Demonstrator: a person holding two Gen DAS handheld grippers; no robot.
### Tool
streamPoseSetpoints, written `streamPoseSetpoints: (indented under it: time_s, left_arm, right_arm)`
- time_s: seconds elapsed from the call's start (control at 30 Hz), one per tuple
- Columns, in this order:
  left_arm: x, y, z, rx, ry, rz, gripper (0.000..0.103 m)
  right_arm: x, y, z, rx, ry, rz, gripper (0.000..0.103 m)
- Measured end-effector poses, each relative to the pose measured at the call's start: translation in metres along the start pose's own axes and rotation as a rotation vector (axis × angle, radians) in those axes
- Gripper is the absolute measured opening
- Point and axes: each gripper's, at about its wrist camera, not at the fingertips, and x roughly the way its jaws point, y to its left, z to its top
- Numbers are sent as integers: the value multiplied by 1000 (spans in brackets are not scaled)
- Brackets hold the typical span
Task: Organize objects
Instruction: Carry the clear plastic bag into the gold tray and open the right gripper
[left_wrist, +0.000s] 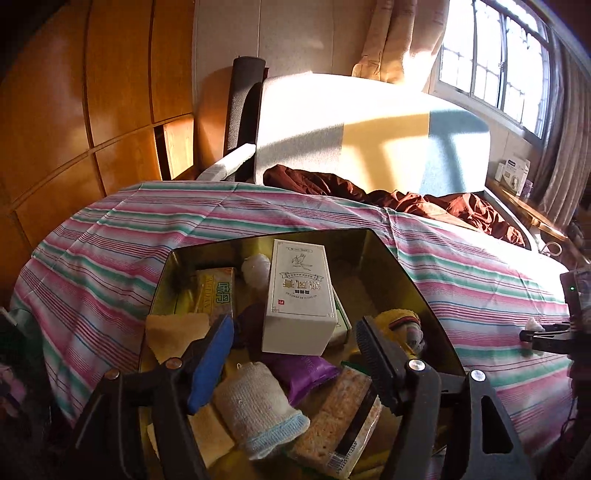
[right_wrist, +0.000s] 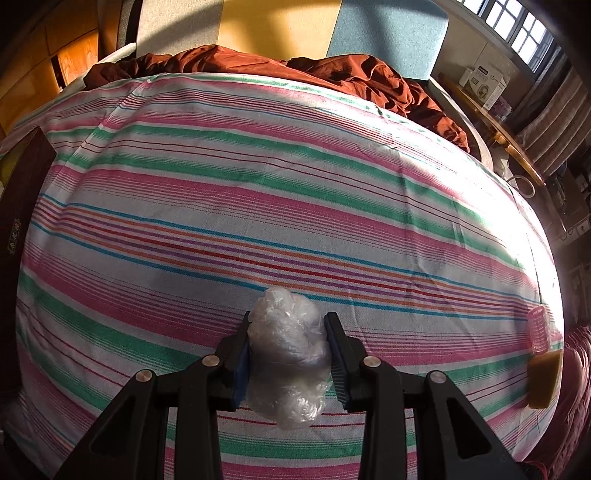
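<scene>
While hovering over the tin (left_wrist: 413, 273), left gripper (left_wrist: 295, 354) gaping wide, releasing nothing. Right gripper (right_wrist: 288, 354) clenching plastic wad (right_wrist: 288, 350) above bare striped sheet (right_wrist: 258, 184).

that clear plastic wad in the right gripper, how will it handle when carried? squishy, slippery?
The plastic wad looks like crumpled film, so probably very light and squashy; the right gripper pinches it at the sides. Glossy surface may slip. The lower part bulges loose below the pads, so it could sag or unfurl.
</scene>
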Motion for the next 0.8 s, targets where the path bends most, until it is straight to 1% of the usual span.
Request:
streamPoseSetpoints:
  time_s: [0.07,0.2,0.37,0.47,0.63,0.73,0.8]
  left_arm:
    - [-4,3,-3,5,-6,0,71]
    - [-9,12,-9,-11,0,-5,71]
    - [-15,28,-17,-44,-3,-5,72]
    - [-19,42,-21,-76,-4,0,72]
    - [-31,68,-26,-123,-17,23,75]
    - [-38,84,-29,-147,-24,43,75]
    - [-42,94,-32,-162,-24,54,75]
  right_arm:
    - [-4,11,-2,-6,3,35,35]
    - [-15,37,-1,-1,-8,145,35]
    - [-56,78,9,-2,-109,271,35]
    - [-84,115,14,-57,-177,337,35]
    - [-114,185,16,-172,-256,436,35]
    - [-118,223,13,-242,-254,489,35]
    - [-117,247,9,-292,-242,490,35]
